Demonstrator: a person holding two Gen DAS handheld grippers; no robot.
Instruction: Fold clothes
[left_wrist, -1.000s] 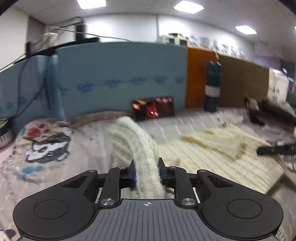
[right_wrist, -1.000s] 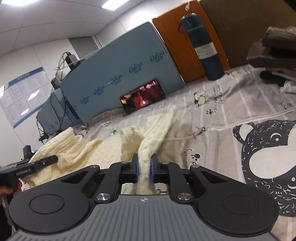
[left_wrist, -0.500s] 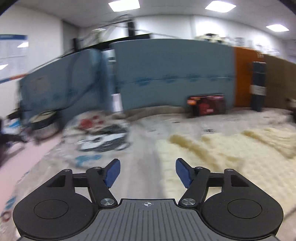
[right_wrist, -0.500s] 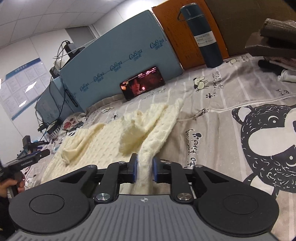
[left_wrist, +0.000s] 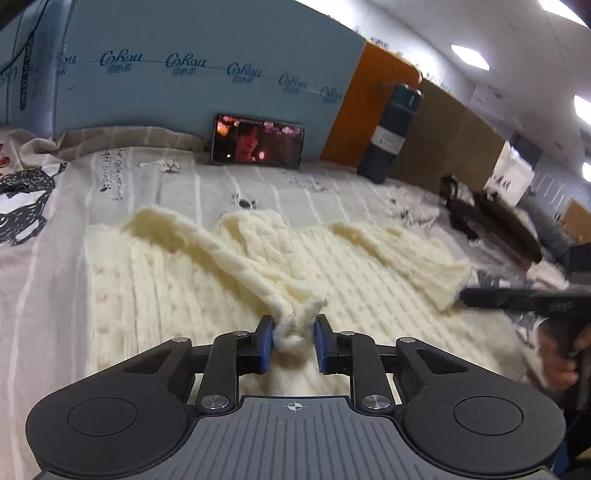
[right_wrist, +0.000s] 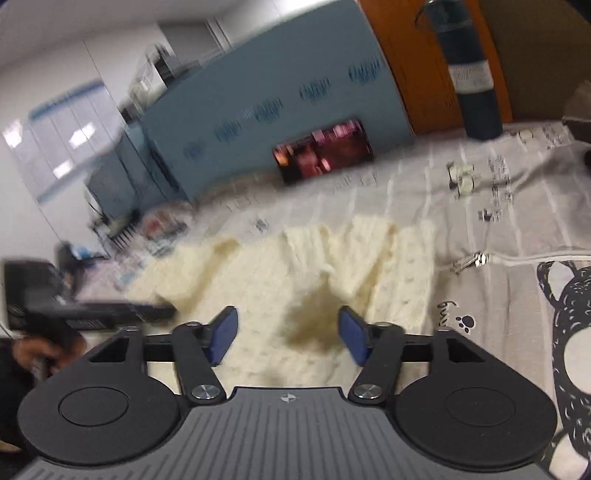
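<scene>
Sweater: I see the cream knitted sweater (left_wrist: 207, 280) lying spread on the grey printed sheet (left_wrist: 44, 280) that covers the tabletop, around the middle of it, nearer my edge than the far edge.
Long axis: in my left wrist view the sweater runs mostly left to right across the tabletop, its knit ribs pointing from my edge toward the far edge.
Folded parts: one sleeve (left_wrist: 221, 254) lies diagonally over the body, its cuff end toward me; a second flap (left_wrist: 413, 258) lies over the right part.
Left tool: my left tool (left_wrist: 293, 341) has its blue pads (left_wrist: 266, 341) narrowly apart around the bunched cuff end of the sleeve; I cannot tell whether the pads press it.
Right tool: my right tool (right_wrist: 289, 338) is wide open above the sweater (right_wrist: 280, 291), gripping nothing. That view is blurred.
Change: half a second ago my left tool was wide open and empty off the sweater's left side; now it is at the cuff. My right tool then pinched a fold of knit and has let go.
Far edge: a phone (left_wrist: 257, 142) with a lit screen leans on the blue board (left_wrist: 184, 55); a dark flask (left_wrist: 392, 134) stands by the orange board (left_wrist: 364, 107).
</scene>
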